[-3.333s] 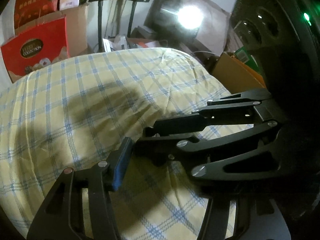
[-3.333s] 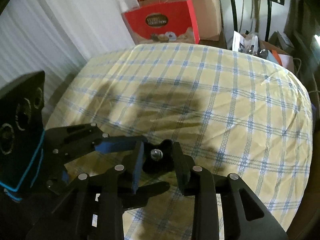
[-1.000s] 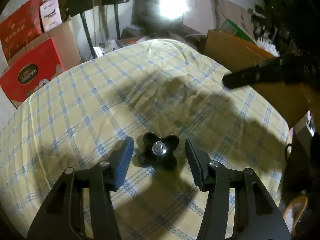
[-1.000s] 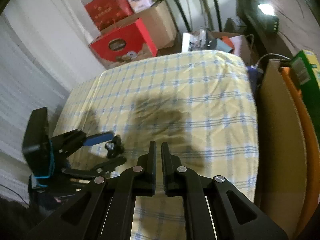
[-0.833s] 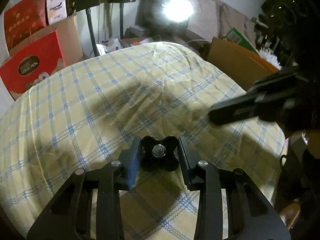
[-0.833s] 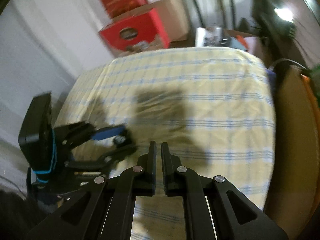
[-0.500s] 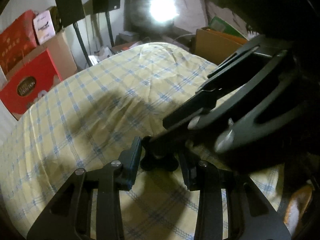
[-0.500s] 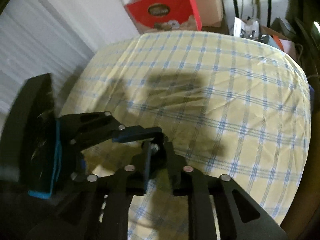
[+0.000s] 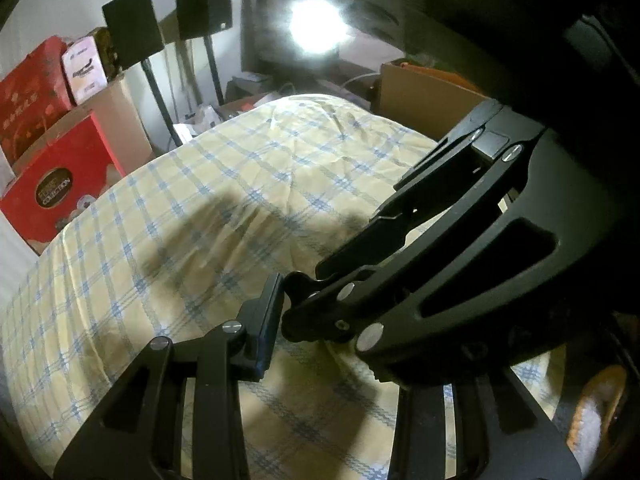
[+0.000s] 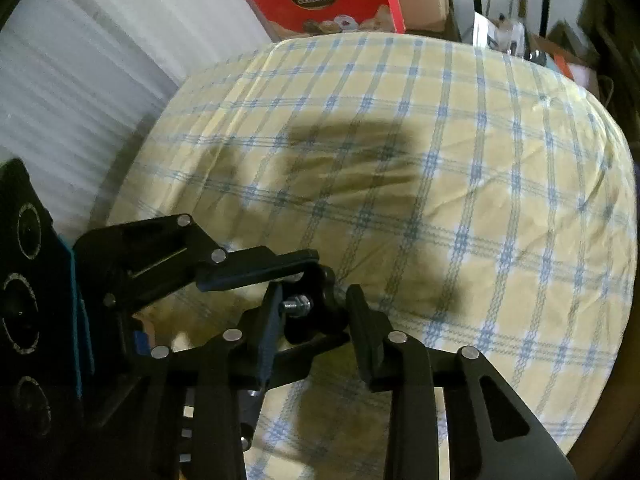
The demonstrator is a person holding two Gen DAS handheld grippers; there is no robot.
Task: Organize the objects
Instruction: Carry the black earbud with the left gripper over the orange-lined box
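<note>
A black star-shaped knob [image 10: 320, 320] with a metal bolt [image 10: 296, 304] through it sits just over the yellow and blue checked cloth [image 10: 480, 160]. My left gripper [image 9: 320, 292] is shut on the knob [image 9: 298, 282]; in the right wrist view its fingers [image 10: 256, 266] reach in from the left and clamp it top and bottom. My right gripper [image 10: 316, 300] straddles the same knob crosswise. Its jaws are opening, with the knob between them and the pads not pressing. In the left wrist view the right gripper [image 9: 304, 296] hides my left gripper's right finger.
A red chocolate box [image 9: 60, 196] and cardboard boxes stand past the cloth's far left edge. Two black speakers on stands [image 9: 204, 4] and a bright lamp [image 9: 316, 28] are behind. A brown cardboard box [image 9: 420, 100] borders the right side. A white ribbed wall [image 10: 80, 92] runs along the left.
My left gripper closed on the knob. My right gripper swung in from the right, came down over the knob, and its jaws went from shut to parted around it.
</note>
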